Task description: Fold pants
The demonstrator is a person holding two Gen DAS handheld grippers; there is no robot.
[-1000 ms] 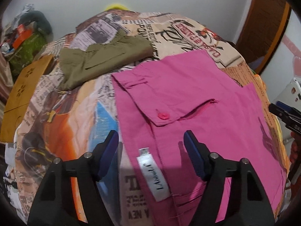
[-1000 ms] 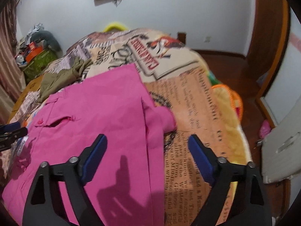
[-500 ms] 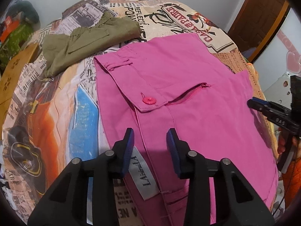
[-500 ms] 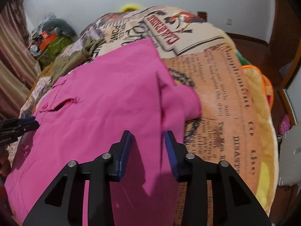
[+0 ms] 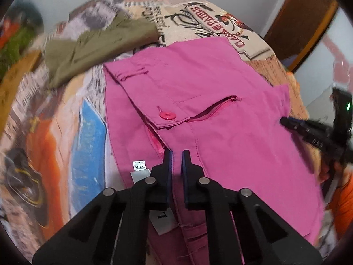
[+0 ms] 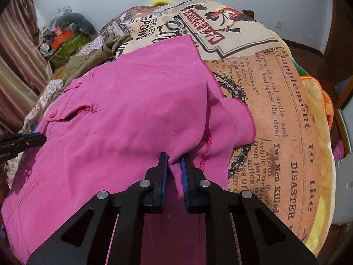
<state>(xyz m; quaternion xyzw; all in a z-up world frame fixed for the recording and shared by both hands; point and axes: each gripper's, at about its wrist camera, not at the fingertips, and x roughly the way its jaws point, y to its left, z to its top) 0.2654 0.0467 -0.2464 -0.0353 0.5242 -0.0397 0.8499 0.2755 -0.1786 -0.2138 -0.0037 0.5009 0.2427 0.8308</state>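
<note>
Pink pants (image 5: 216,101) lie spread on a printed blanket, waistband to the left, with a pink button (image 5: 168,115) and a slit pocket on top. My left gripper (image 5: 176,154) is shut on the pants' near waistband edge beside the white label (image 5: 138,167). My right gripper (image 6: 175,158) is shut on a pinch of the pants (image 6: 132,110) near the leg hem. It also shows at the right in the left wrist view (image 5: 286,122). The left gripper also shows at the left in the right wrist view (image 6: 43,138).
Olive green pants (image 5: 92,46) lie at the back left of the bed (image 6: 275,101). Clutter (image 6: 61,37) and a curtain stand at the far left. A wooden door (image 5: 295,15) is at the back right.
Both grippers have gone from wide open to shut and have moved down onto the pink pants. Each now pinches the cloth.
</note>
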